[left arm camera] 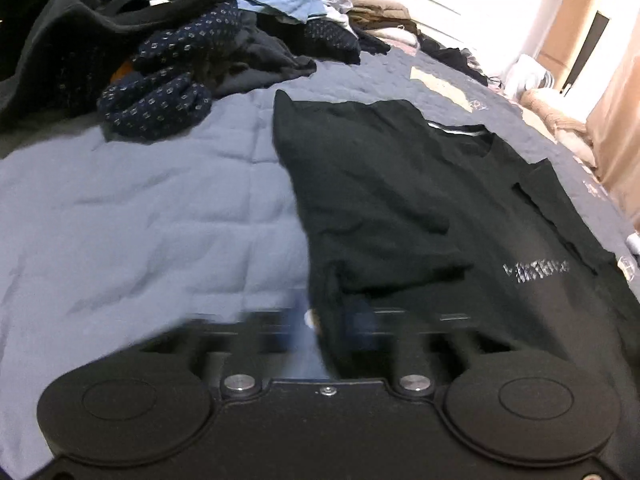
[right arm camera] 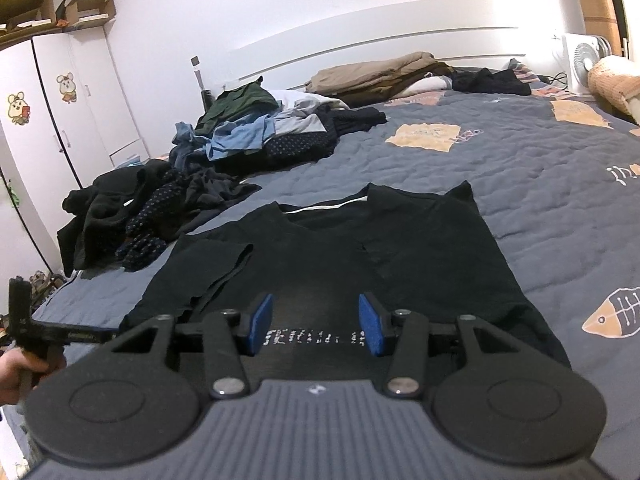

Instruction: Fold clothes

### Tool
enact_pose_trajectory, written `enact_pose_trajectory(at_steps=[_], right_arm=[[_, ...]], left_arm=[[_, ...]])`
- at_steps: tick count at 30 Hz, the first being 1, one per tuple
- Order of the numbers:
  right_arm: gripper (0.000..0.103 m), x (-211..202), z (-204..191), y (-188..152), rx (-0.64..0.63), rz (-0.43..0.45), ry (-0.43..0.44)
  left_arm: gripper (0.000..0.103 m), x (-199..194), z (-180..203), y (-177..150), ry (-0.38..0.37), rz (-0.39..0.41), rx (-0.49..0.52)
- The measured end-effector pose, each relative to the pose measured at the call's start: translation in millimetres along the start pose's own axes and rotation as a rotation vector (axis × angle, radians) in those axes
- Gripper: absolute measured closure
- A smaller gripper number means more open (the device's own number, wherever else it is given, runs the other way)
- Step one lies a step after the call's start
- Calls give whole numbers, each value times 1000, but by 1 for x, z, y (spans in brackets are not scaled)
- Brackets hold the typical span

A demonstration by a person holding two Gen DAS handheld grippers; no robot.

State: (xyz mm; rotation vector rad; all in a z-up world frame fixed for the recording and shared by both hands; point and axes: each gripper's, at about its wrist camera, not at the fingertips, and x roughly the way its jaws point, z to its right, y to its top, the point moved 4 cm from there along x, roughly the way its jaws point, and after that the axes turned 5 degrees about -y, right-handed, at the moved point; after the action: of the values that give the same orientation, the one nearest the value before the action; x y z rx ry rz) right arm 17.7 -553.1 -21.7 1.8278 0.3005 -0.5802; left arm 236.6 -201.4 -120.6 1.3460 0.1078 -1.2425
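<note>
A black T-shirt (right arm camera: 340, 248) is laid flat on the blue-grey quilted bed (right arm camera: 540, 184) in the lower centre of the right wrist frame, both sleeves folded inward over the body and white lettering seen near the bottom edge. The right hand-held gripper (right arm camera: 316, 324) is held over that lettering with its blue pads (right arm camera: 262, 318) spread apart and nothing between them, while the left hand-held gripper (left arm camera: 336, 324) is blurred at the shirt's left edge, so whether it is spread or closed cannot be told. A heap of unfolded clothes (right arm camera: 224, 148) is seen at the centre left, folded garments (right arm camera: 376, 76) are stacked by the headboard, and a hand (right arm camera: 16, 372) shows at the lower left edge.
</note>
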Motion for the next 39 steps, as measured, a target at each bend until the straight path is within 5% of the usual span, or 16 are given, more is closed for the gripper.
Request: enact_pose_trajectory(at_steps=[4, 8, 11, 13, 15, 21, 26, 29, 31, 39], right_arm=[[56, 2, 1, -1, -5, -9, -6], [56, 2, 3, 0, 2, -6, -8], [56, 0, 4, 0, 5, -3, -5], [56, 0, 4, 0, 8, -1, -3], [56, 0, 3, 0, 10, 0, -2], [56, -1, 1, 0, 14, -1, 5], [56, -2, 3, 2, 26, 4, 3], [56, -2, 5, 3, 33, 6, 3], [56, -3, 6, 3, 38, 8, 2], [56, -4, 6, 3, 38, 8, 5]], left_arm=[[97, -5, -5, 3, 8, -31, 98], [92, -7, -12, 9, -37, -64, 82], [74, -22, -4, 15, 9, -35, 116], [58, -41, 13, 18, 81, 45, 214], [55, -50, 37, 16, 113, 72, 330], [55, -14, 113, -4, 155, 74, 649], [55, 36, 134, -12, 188, 41, 732], [58, 54, 130, -10, 205, 22, 734], [90, 55, 128, -10, 166, 14, 722], [97, 9, 126, -2, 36, 94, 639]])
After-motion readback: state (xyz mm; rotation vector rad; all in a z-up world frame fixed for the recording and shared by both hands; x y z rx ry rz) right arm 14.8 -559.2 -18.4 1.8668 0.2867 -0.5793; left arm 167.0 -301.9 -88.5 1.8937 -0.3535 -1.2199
